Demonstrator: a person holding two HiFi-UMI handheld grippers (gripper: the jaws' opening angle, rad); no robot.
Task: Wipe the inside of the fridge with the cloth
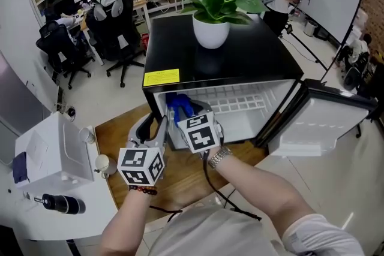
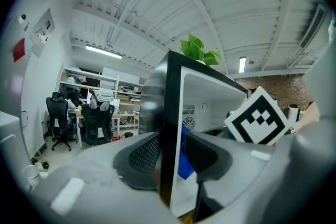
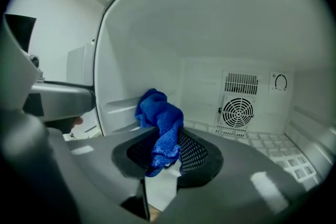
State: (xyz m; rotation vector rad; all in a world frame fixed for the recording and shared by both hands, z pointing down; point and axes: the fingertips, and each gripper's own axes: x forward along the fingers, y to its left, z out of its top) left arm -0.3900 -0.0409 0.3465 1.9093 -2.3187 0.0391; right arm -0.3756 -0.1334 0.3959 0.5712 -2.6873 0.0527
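**Inside the fridge (image 1: 222, 57), the cloth (image 3: 163, 123) is held by the left wall (image 3: 131, 60)**

The blue cloth is pinched between the partly closed jaws of the right gripper (image 3: 167, 162). It is bunched above the pads, just beside the white left wall of the open cavity. The front edge of that wall is clasped between the wider-set jaws of the left gripper (image 2: 170, 157), one jaw outside and one inside.
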